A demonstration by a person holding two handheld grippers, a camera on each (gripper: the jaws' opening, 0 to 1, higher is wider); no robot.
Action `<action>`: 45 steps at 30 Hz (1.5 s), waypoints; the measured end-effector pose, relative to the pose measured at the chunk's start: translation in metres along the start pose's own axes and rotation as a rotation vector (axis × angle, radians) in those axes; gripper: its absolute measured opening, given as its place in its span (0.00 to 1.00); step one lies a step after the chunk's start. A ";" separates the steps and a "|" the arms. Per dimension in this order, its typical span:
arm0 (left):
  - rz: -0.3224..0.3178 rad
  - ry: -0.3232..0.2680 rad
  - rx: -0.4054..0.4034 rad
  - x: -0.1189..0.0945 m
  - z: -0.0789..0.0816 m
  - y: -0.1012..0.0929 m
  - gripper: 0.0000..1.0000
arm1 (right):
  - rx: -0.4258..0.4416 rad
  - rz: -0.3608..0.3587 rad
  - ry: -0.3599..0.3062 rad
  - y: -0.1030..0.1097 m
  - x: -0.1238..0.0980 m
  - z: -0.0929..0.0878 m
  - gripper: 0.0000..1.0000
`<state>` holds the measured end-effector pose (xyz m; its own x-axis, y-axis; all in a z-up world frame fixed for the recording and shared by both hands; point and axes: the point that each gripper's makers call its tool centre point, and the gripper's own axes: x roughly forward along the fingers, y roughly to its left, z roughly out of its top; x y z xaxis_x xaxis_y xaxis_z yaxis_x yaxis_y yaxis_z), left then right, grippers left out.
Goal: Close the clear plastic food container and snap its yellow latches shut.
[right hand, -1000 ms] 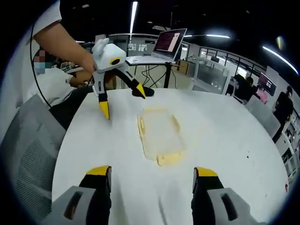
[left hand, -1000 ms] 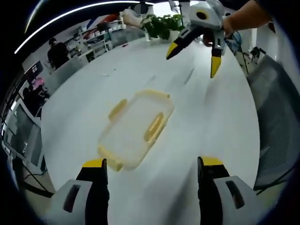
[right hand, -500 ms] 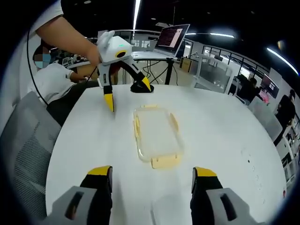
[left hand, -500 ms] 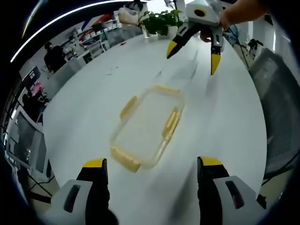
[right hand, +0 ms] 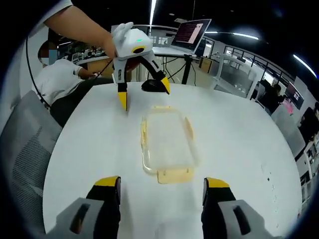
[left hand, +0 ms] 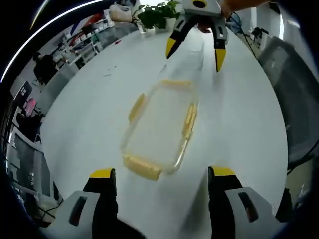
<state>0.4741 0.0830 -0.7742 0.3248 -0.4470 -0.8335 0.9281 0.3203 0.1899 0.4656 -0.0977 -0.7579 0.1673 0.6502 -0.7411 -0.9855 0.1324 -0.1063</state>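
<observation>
A clear plastic food container with yellow latches lies flat on the white round table, its lid on. The latch flaps stick outward at the ends and long sides. My left gripper is open, its jaws low in front of the container's near end latch. In the right gripper view it hangs open above the far end. My right gripper is open just short of the opposite end latch, and it hovers open over the far end in the left gripper view.
A grey mesh chair stands by the table edge. A person's arm holds the left gripper. A laptop sits on a stand beyond the table. Potted plants and shelves lie at the far side.
Both views have closed in and lined up with the container's long axis. The container lies where it was and both grippers stay open.
</observation>
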 end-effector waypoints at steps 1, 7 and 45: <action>-0.004 0.005 0.006 0.001 -0.001 0.001 0.74 | 0.001 0.001 0.005 -0.001 0.001 0.000 0.66; -0.034 0.030 0.041 0.005 -0.006 0.005 0.73 | -0.011 0.009 0.029 -0.007 0.006 -0.003 0.65; -0.158 0.132 0.258 0.027 -0.007 0.029 0.63 | -0.068 0.106 0.149 -0.018 0.046 -0.006 0.56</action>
<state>0.5082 0.0857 -0.7950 0.1624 -0.3570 -0.9199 0.9861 0.0257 0.1641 0.4906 -0.0744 -0.7940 0.0616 0.5393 -0.8399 -0.9979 0.0151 -0.0635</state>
